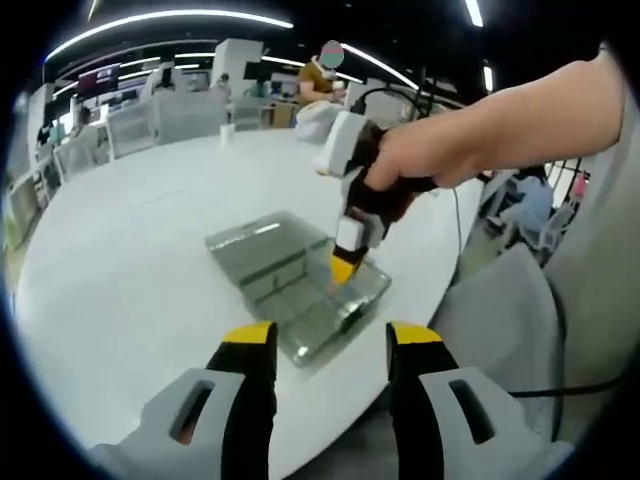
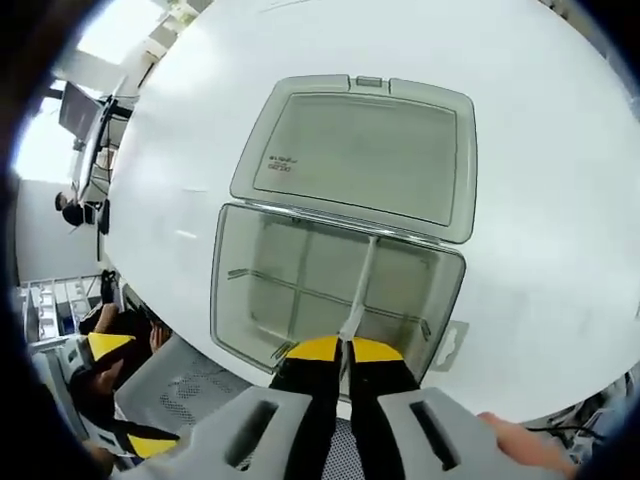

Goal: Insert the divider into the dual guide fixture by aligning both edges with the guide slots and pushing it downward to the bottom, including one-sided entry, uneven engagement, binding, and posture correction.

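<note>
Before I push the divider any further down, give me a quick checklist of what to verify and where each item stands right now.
1. Right gripper shut on the divider: ok, its jaws are closed on the near end of the strip.
2. Box open, lid flat on the table: ok.
3. Divider lined up with the guide slots: cannot tell, the near slot is hidden by the jaws.
4. Divider seated to the bottom: cannot tell.
5. Left gripper clear of the box: ok, open and holding nothing, short of the box.
6. Box steadied: not ok, nothing holds it.
</note>
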Motion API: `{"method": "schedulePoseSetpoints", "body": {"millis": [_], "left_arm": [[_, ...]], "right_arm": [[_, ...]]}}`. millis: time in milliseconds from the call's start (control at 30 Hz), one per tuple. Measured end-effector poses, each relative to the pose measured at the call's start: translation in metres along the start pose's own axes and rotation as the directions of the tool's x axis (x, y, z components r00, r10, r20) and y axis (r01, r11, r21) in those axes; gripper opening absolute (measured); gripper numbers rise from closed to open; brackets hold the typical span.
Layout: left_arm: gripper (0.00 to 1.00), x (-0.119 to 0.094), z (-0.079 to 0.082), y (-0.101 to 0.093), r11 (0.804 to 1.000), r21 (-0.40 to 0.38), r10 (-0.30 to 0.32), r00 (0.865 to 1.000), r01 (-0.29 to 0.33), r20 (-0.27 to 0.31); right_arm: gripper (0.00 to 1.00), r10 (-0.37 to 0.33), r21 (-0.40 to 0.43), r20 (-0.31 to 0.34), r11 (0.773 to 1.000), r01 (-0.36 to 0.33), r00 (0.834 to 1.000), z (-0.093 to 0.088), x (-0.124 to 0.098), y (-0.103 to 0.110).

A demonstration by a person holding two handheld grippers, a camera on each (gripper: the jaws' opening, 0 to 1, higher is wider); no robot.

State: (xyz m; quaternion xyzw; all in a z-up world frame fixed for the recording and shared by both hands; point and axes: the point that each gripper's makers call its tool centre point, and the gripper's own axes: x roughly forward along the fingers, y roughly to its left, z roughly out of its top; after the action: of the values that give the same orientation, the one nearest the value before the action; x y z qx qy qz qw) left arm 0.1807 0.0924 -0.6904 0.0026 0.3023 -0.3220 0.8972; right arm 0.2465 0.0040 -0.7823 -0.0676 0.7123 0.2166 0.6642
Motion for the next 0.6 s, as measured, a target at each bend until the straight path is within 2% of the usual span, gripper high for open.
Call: {"method": "schedulePoseSetpoints", "body": {"millis": [167, 300, 400, 600], "left_arm": [[0.41, -0.003, -0.002, 0.001, 1.000, 0.001, 0.008, 1.000, -0.008, -0.012], [0.41, -0.005, -0.004, 0.001, 1.000, 0.002, 0.011, 1.000, -0.011, -0.023], [0.41, -0.005, -0.006, 0.000, 1.000, 0.007, 0.011, 0.999, -0.010, -0.033], [0.41, -0.006, -0.004, 0.002, 1.000, 0.015, 0.017, 0.999, -0.016, -0.047]], "right_arm": [[0.00, 0.028, -0.018, 0.009, 0.999, -0.028, 1.000, -0.003, -0.001, 0.001], [0.09, 0.073, -0.007, 0.053, 0.997, -0.073, 0.996, 0.000, -0.005, 0.004], [0.09, 0.089, -0.013, 0.074, 0.996, -0.088, 0.993, 0.002, -0.010, 0.002], [0.09, 0.169, 0.001, 0.134, 0.985, -0.170, 0.977, 0.006, -0.022, 0.003]]}}
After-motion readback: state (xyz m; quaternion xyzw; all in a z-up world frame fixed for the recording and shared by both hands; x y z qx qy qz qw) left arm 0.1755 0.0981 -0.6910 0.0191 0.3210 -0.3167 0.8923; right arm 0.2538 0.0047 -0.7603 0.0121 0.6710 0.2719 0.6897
